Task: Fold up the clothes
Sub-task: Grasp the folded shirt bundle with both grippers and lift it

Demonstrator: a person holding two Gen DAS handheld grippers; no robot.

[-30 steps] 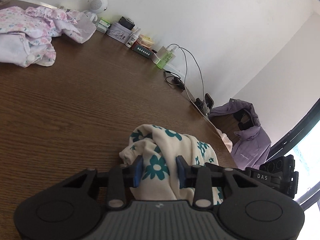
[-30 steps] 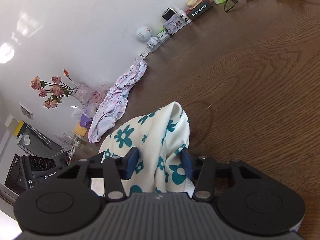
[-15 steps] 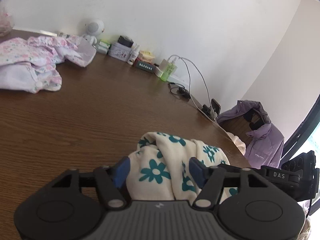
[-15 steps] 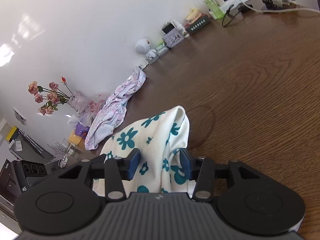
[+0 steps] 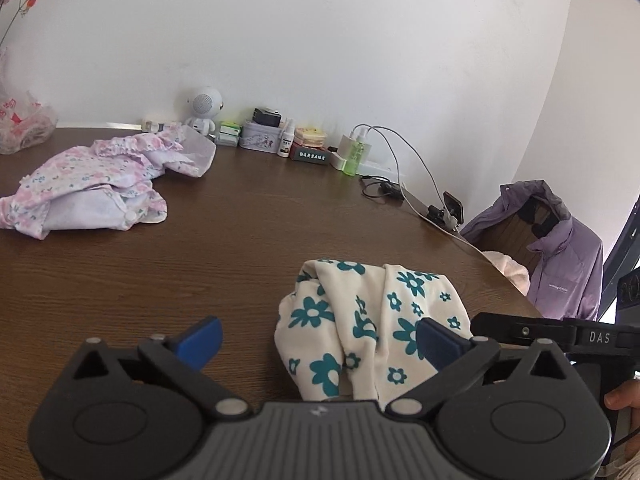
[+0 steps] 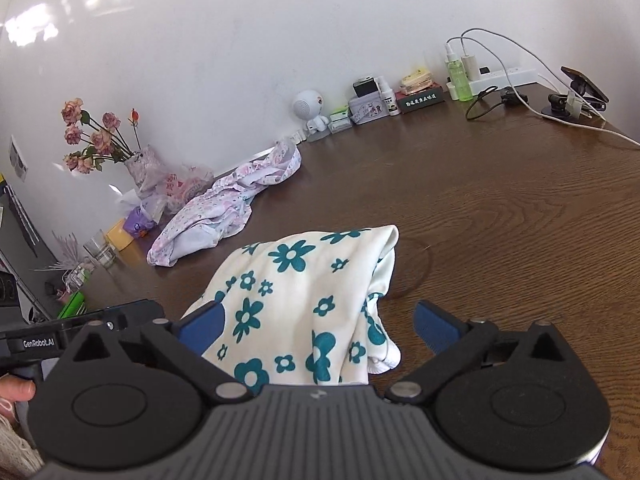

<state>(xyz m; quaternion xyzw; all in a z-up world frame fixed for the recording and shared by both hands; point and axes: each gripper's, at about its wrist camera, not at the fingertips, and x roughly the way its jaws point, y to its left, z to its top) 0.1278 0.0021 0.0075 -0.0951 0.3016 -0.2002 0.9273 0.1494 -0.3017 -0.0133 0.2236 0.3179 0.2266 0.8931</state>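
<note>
Cream floral garment (image 5: 368,320) sits bunched in a compact bundle at lower centre of the table (image 5: 200,240); pink floral garment (image 5: 92,184) lies loose upper left, looks unfolded. Left gripper (image 5: 320,338) and right gripper (image 6: 316,324) now spread wide, holding nothing. Half a second ago right was pinching the cloth, left partly spread.

Bright, even daylight in both my wrist views; window glare patches on the wall (image 6: 36,28), soft shadows, sharp focus, fisheye-bent dark corners.
</note>
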